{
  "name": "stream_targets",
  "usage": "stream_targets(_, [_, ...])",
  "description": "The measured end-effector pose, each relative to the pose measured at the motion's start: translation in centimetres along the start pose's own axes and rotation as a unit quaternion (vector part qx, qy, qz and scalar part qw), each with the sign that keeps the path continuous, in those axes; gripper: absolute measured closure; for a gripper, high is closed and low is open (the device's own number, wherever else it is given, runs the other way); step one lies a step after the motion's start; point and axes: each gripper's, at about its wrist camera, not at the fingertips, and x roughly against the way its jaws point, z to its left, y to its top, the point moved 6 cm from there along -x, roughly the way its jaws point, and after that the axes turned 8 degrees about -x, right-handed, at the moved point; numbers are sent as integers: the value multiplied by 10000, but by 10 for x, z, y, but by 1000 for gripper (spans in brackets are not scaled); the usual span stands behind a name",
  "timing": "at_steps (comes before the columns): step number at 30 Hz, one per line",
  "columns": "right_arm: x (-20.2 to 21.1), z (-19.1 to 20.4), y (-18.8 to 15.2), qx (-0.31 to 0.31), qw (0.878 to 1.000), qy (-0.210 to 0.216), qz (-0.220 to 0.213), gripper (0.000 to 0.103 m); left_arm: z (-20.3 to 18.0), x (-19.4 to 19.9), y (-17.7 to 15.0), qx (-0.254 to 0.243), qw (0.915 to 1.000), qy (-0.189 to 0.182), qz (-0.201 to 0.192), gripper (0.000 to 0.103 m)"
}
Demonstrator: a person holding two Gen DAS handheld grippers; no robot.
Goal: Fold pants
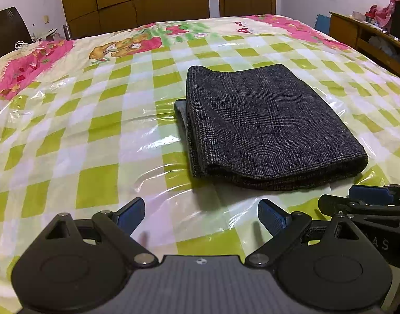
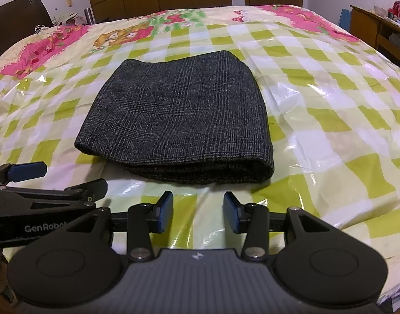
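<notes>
The folded dark plaid pants (image 2: pixel 177 120) lie on the bed (image 2: pixel 330 120) just ahead of both empty, open-jawed grippers, nearer the right gripper (image 2: pixel 198 216) than the left gripper (image 1: pixel 201 216).

Your left tongs (image 1: pixel 201 213) are matte black, with blue ribbed pads (image 1: pixel 274 216) on hinged links, silver screws at the pivots and a grey ribbed body. Your right tongs (image 2: pixel 198 214) match; white "GenRobo" lettering marks a side arm.

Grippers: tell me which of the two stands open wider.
The left gripper. Its blue pads sit far apart over the bedsheet, while the right gripper shows a clearly narrower gap. Both are empty, short of the folded pants.
</notes>
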Motion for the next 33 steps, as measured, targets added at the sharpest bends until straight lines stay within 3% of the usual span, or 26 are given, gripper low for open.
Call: stream_targets(33, [-1, 2, -3, -39, 10000, 36, 32, 59, 0, -1, -1, -24, 10000, 60, 11, 0])
